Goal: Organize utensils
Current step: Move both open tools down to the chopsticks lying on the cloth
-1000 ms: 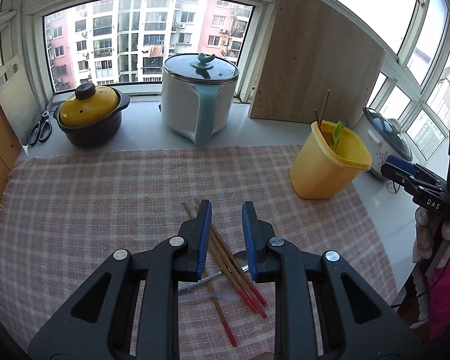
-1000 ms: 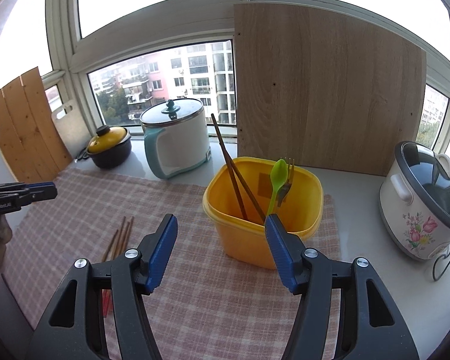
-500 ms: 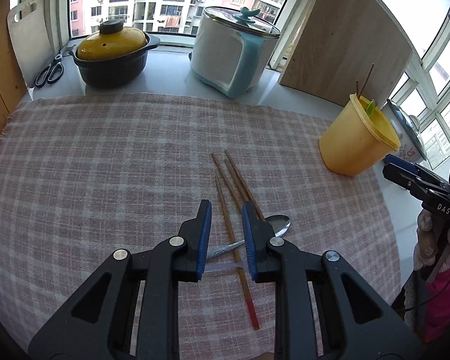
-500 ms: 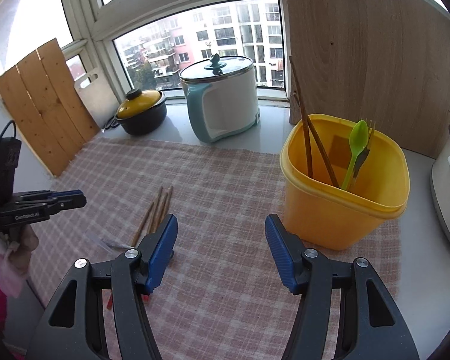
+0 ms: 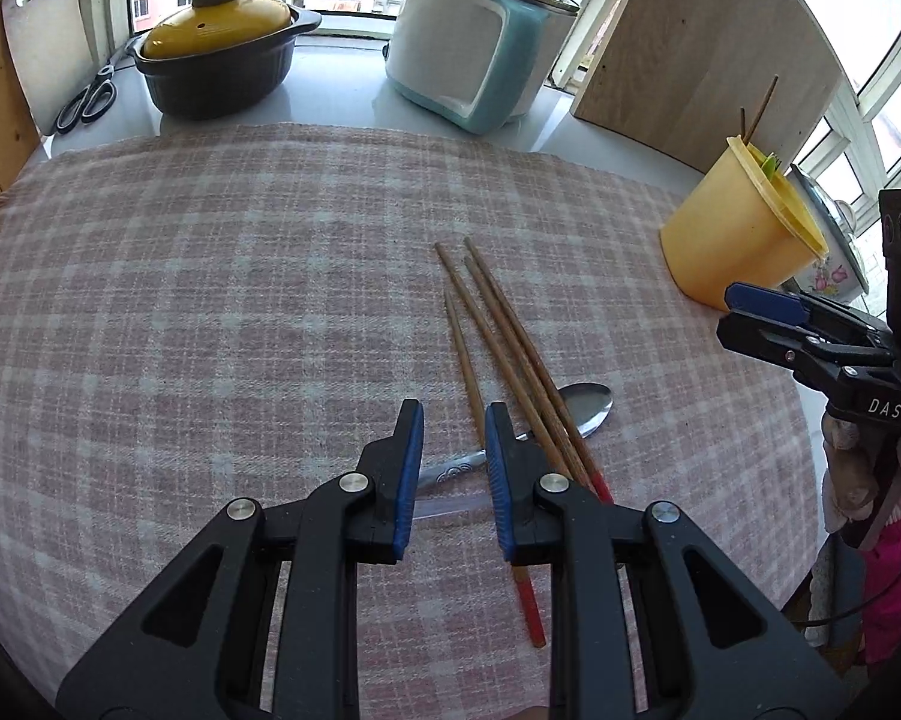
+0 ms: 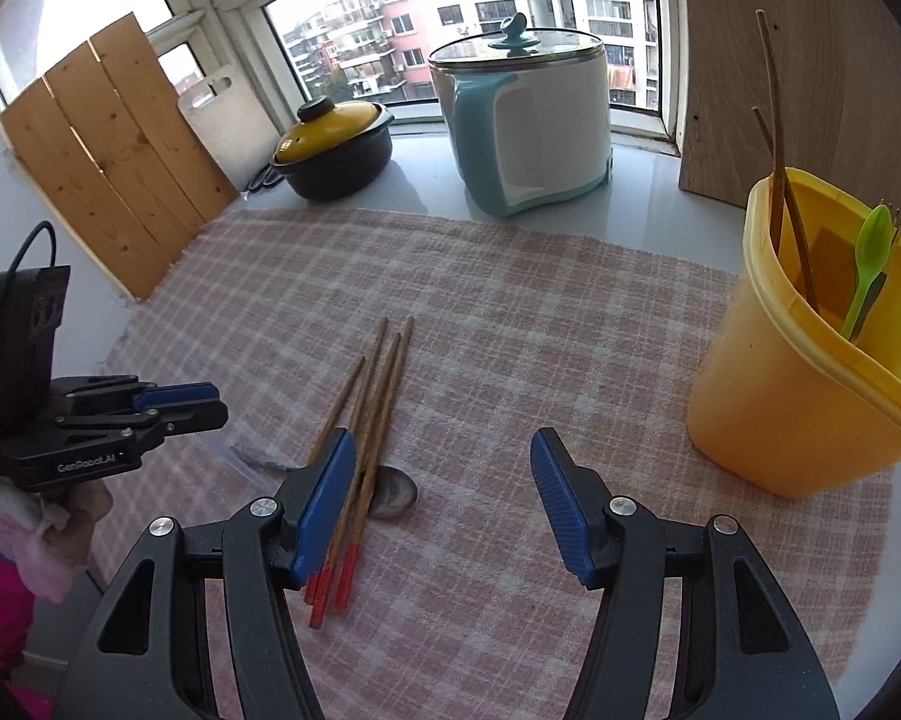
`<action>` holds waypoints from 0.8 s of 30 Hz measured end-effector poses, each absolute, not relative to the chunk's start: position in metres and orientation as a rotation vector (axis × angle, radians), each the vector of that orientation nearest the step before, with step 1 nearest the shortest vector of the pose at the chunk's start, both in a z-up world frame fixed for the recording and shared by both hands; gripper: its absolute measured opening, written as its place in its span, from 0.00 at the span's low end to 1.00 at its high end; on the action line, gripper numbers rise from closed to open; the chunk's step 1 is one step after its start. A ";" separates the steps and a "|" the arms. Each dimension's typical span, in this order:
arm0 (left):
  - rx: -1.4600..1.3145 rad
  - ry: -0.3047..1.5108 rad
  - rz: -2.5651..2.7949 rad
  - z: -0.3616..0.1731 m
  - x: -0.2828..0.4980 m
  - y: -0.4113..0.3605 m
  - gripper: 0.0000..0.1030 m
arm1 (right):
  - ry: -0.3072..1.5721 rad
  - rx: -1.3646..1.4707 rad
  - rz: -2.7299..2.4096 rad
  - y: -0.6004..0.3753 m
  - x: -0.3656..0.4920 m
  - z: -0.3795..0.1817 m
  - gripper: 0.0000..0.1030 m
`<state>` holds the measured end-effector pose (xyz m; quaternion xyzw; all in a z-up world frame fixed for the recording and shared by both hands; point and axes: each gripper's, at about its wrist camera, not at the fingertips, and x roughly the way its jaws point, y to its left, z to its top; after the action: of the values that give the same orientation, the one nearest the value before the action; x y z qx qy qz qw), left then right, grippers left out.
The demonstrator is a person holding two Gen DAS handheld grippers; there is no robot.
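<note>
We are holding the left gripper (image 5: 450, 420) low in the frame, jaws a narrow gap apart and empty, above the metal spoon (image 5: 582, 411) handle at lower centre. The right gripper (image 6: 441, 450) is standing wide apart, empty. The chopsticks (image 5: 498, 336) are lying across the spoon on the checked cloth (image 5: 210, 300); a pinch risks dragging them. A clear plastic piece under the handle is proving hard to identify. The yellow bin (image 6: 810, 396) is sitting at the right edge.

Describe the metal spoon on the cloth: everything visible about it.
The metal spoon is silvery and shiny, with an embossed pattern on its handle. It lies flat on the checked cloth, bowl toward the yellow bin. The chopsticks cross over its neck. A clear plastic piece lies beside its handle. The left tool hovers over the handle, not gripping it.
</note>
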<state>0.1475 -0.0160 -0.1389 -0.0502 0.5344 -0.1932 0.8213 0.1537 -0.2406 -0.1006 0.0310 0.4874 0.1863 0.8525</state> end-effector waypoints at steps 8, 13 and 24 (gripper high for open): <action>-0.121 1.179 -0.419 -0.157 0.151 -0.029 0.19 | 1.117 0.082 0.448 -0.219 0.175 -0.127 0.52; -0.106 1.190 -0.407 -0.167 0.156 -0.037 0.19 | 1.201 0.123 0.471 -0.208 0.191 -0.147 0.31; -0.069 1.205 -0.378 -0.181 0.167 -0.048 0.19 | 1.280 0.107 0.474 -0.186 0.206 -0.173 0.10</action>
<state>0.1668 -0.0477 -0.1812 -0.0322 0.5633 -0.1766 0.8065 0.2055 -0.1856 -0.1727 0.0492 0.5914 0.2190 0.7745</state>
